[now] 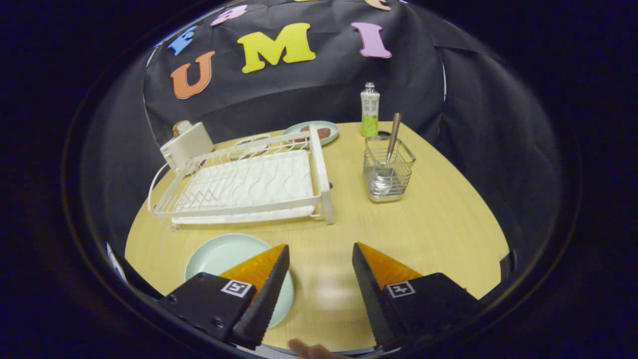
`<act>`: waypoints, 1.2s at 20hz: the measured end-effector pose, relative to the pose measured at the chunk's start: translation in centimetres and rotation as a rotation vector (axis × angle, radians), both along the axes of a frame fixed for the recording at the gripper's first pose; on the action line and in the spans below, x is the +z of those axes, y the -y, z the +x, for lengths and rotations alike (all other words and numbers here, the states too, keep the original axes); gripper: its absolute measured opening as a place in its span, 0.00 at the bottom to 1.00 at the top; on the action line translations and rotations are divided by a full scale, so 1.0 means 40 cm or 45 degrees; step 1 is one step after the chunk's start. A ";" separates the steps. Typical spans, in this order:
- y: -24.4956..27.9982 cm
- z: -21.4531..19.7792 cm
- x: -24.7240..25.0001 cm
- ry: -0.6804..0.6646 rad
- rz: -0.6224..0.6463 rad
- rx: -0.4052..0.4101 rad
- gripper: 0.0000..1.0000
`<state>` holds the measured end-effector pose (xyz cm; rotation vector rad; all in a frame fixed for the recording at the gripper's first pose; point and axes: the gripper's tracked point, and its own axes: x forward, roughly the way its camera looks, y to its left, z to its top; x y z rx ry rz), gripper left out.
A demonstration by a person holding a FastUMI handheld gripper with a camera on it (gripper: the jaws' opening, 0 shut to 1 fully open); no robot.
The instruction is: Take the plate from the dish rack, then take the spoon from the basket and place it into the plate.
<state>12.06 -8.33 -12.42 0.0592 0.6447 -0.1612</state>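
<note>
1. The gripper (320,271) had its jaws spread wide, holding nothing, over bare counter (438,234)
2. The plate (224,254) lay flat on the counter just beside the left jaw, out of the dish rack (249,184) (that step looked done)
3. The spoon (391,149) stood in the basket (389,172) beyond the jaws, not yet fetched
4. The counter was pale wood; black cloth walled the booth

gripper view | rides on hand-held gripper (320,252) | looks forward and down over table (438,219) | dish rack (244,187) near
</note>
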 end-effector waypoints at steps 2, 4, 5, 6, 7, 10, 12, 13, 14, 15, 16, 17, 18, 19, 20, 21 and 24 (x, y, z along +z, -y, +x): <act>0.043 0.022 0.018 0.051 -0.028 -0.026 0.98; 0.081 0.054 0.042 0.108 -0.017 -0.047 0.99; 0.100 0.079 0.049 0.139 -0.010 -0.053 0.99; 0.115 0.107 0.058 0.166 -0.001 -0.046 0.99; 0.135 0.142 0.060 0.187 0.018 -0.039 0.99; 0.213 0.248 0.077 0.243 0.025 -0.051 0.99; 0.274 0.314 0.088 0.250 0.040 -0.079 0.99; 0.310 0.352 0.107 0.273 0.042 -0.096 0.99; 0.334 0.387 0.124 0.301 0.047 -0.090 0.99; 0.347 0.417 0.132 0.316 0.052 -0.073 0.98; 0.359 0.447 0.130 0.306 0.055 -0.049 0.97; 0.363 0.474 0.125 0.297 0.063 -0.023 0.97; 0.361 0.501 0.122 0.289 0.075 0.006 0.97; 0.364 0.521 0.117 0.275 0.079 0.021 0.96; 0.371 0.539 0.111 0.266 0.078 0.017 0.95; 0.379 0.557 0.105 0.253 0.068 0.016 0.94; 0.388 0.583 0.104 0.261 0.075 0.029 0.81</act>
